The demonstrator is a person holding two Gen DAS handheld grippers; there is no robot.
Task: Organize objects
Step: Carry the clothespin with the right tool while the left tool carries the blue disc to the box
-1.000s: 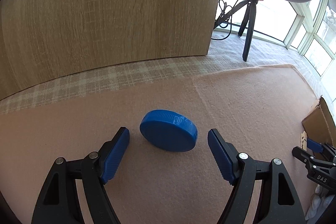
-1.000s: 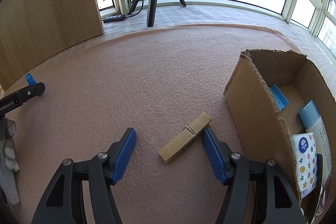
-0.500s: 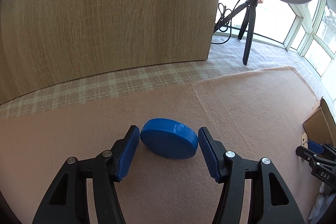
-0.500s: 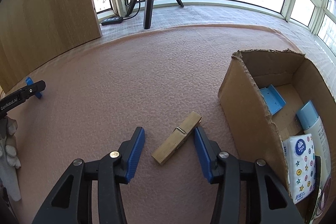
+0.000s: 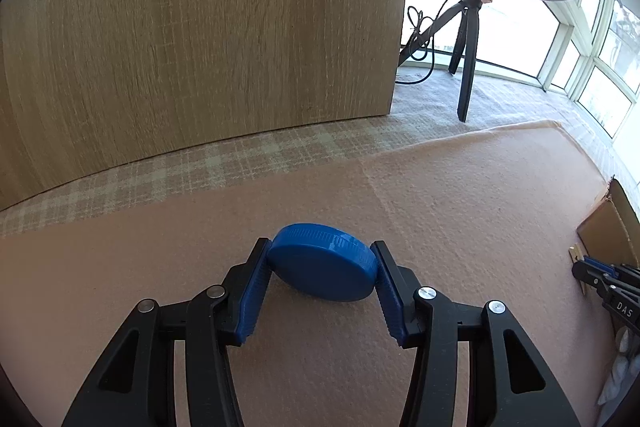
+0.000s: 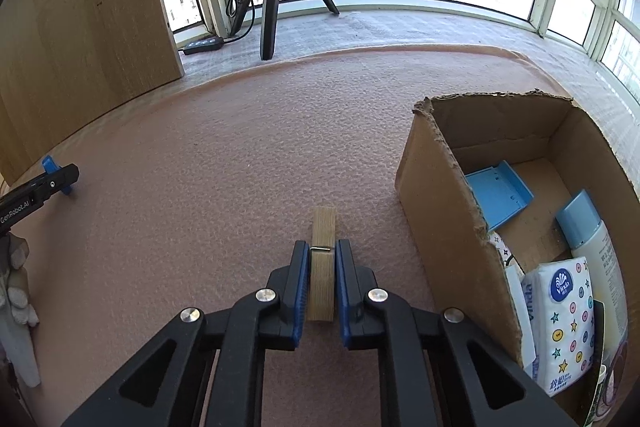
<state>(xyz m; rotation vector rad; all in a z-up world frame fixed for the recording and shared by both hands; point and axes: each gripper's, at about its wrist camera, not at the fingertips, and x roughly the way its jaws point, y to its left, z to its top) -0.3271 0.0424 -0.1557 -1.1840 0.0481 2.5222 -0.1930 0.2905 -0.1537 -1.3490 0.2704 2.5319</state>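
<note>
On the pink mat, left gripper [image 5: 322,269] closing onto blue lid [image 5: 323,267], right gripper [image 6: 322,269] newly closing onto clothespin [image 6: 322,267].

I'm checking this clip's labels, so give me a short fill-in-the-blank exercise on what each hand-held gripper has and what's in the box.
1. The left hand-held gripper is closing with the blue ____ between its pads.
2. The right hand-held gripper is closing with the wooden ____ between its pads.
3. The cardboard box stands to the ____ of the right hand-held gripper in its own view.
4. The tissue pack lies ____ the box.

Missing words: lid; clothespin; right; inside
</note>
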